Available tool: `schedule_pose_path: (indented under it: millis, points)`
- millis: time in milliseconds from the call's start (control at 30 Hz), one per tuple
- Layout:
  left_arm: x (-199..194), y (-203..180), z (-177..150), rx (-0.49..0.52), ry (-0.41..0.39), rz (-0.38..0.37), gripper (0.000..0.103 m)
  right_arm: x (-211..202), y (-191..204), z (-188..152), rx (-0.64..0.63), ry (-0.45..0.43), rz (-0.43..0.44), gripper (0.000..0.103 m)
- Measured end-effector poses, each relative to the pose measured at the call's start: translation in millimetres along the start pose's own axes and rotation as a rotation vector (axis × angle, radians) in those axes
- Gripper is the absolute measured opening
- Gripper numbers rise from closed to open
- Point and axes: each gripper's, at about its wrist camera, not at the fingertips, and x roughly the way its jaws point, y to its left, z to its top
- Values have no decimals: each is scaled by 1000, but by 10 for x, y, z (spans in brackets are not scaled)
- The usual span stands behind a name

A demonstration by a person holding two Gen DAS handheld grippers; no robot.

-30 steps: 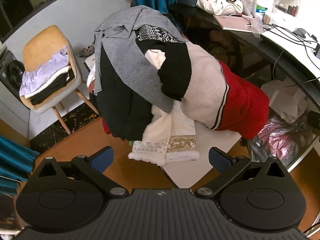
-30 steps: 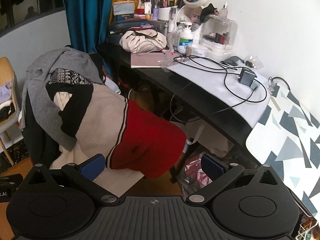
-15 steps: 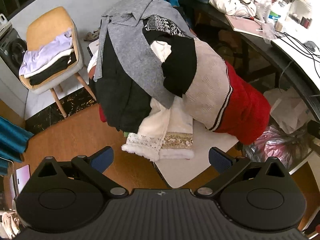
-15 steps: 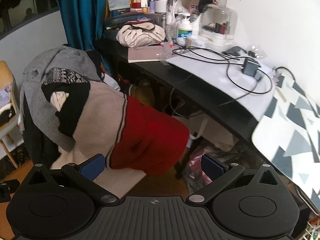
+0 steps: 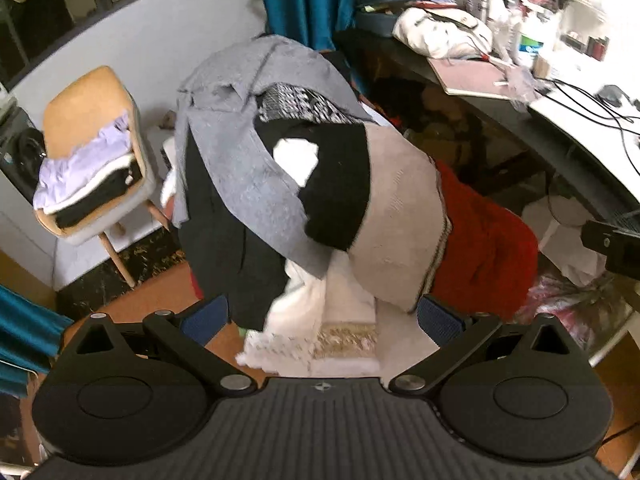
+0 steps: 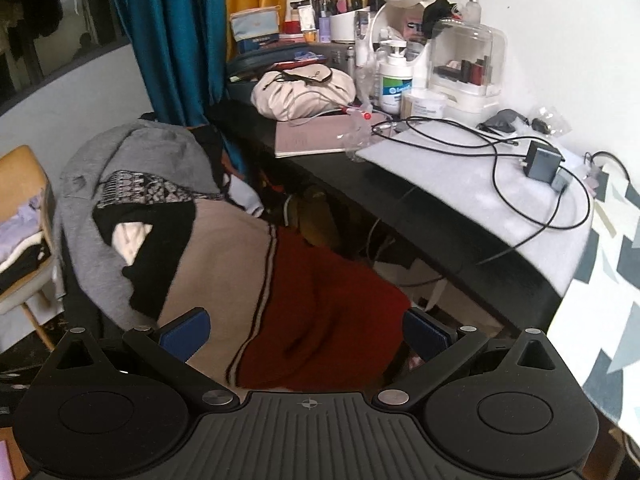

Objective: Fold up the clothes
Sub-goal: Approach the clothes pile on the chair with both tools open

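A heap of unfolded clothes is draped over a seat. On top lie a grey garment and a black, beige and red sweater. A dark garment and a white lace-trimmed piece hang below. My left gripper is open and empty, just above the white piece. In the right wrist view the sweater fills the middle. My right gripper is open and empty, close over its red part.
A tan chair at the left holds a stack of folded clothes. A black desk at the right carries a white bag, cables, cosmetics and a mirror. A teal curtain hangs behind. A pink plastic bag lies on the floor.
Both grippers have moved closer to the heap, which now looks larger in both views. Both stay open and nothing was taken hold of.
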Motion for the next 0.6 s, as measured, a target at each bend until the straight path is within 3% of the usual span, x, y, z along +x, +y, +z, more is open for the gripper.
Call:
schedule_pose_path:
  millis: [300, 600]
  points:
    - [147, 271, 186, -25, 14, 20, 103, 286, 141, 121, 16, 49, -12, 102]
    - [429, 786, 245, 14, -12, -58, 103, 318, 614, 123, 4, 59, -92, 102]
